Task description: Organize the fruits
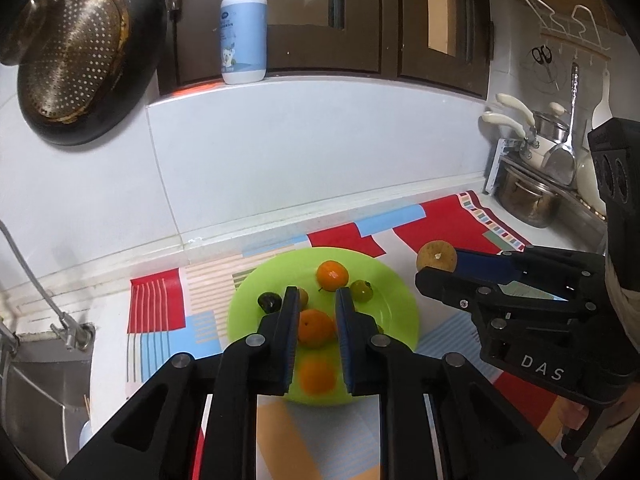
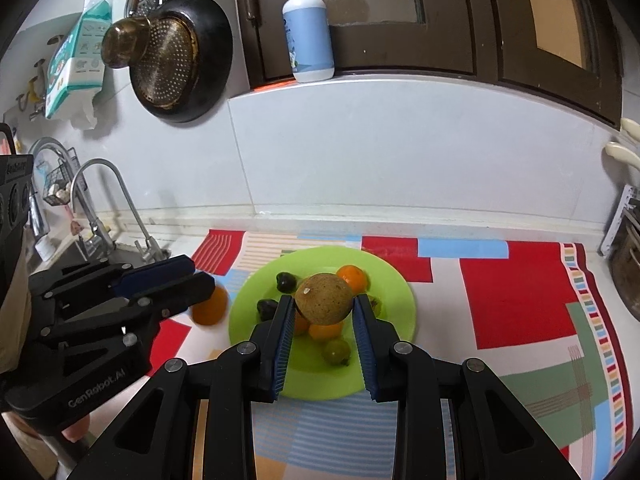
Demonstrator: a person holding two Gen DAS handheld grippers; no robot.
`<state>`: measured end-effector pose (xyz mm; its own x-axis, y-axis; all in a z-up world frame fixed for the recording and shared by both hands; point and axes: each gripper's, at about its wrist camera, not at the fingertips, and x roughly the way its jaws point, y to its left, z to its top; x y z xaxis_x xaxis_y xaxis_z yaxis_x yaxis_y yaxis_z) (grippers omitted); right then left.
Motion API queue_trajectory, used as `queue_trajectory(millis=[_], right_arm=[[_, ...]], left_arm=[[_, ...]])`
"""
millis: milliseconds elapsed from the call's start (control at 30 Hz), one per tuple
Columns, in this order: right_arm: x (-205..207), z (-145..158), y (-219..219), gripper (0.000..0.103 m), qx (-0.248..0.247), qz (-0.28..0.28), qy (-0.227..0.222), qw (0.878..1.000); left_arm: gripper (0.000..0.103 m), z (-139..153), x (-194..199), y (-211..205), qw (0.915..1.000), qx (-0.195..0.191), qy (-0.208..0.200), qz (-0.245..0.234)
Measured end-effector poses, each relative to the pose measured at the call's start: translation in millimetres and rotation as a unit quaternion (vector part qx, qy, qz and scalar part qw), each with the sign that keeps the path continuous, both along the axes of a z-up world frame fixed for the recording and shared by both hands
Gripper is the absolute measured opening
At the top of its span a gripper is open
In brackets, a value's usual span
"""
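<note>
Right gripper (image 2: 323, 308) jaws clamped on brown round fruit (image 2: 323, 299), held above green plate (image 2: 394, 292) on patterned tabletop mat (image 2: 516, 292). Left gripper (image 1: 317, 306) jaws parted, blurred orange (image 1: 318, 376) loose between them over plate's near rim. Two more oranges, green fruit (image 1: 362, 291), dark fruit (image 1: 269, 301) on plate

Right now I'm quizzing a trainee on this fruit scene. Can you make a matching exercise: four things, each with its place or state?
Things:
1. brown round fruit
2. blurred orange
3. green plate
4. pump bottle

Places or states:
A. on the window ledge
B. between the left gripper's open fingers
C. clamped in the right gripper
D. on the patterned mat, holding fruit

Pairs: 1-C, 2-B, 3-D, 4-A
</note>
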<state>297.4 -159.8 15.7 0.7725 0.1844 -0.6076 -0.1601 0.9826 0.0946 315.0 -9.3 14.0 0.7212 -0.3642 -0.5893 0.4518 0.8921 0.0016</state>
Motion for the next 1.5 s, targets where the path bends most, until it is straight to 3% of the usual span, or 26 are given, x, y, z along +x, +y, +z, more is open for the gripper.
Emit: queue_trajectory(millis=[300,633,700,767,1000,1500], right_arm=[[36.6,-24.9,2.5,0.031,0.006,-0.003,0.03,1.0],[66.2,-47.4,9.9,0.031,0.004,0.008,0.058,0.998],[69.3,-48.0,10.1,0.036,0.001,0.004,0.058,0.998],[69.7,-47.1,9.2,0.042,-0.003,-0.004,0.054,0.999],[55.3,-38.6,0.1,0.042,-0.005,-0.014,0.044,0.999],[-28.2,7.5,-9.7,0.061,-0.022,-0.05,-0.022,0.998]], left_arm=[[0.016,-26.5,42.1,4.2,0.9993,-0.007,0.036,0.008],[0.016,-43.3,60.2,9.1,0.9984,-0.006,0.052,0.019],[0.016,-44.5,60.5,9.6,0.9983,-0.004,0.053,0.022],[0.02,-44.8,60.1,10.7,0.9981,-0.002,0.055,0.027],[0.036,-35.5,39.5,11.0,0.9988,0.006,0.035,0.035],[0.071,4.7,-39.9,22.5,0.9954,0.0,-0.02,0.093]])
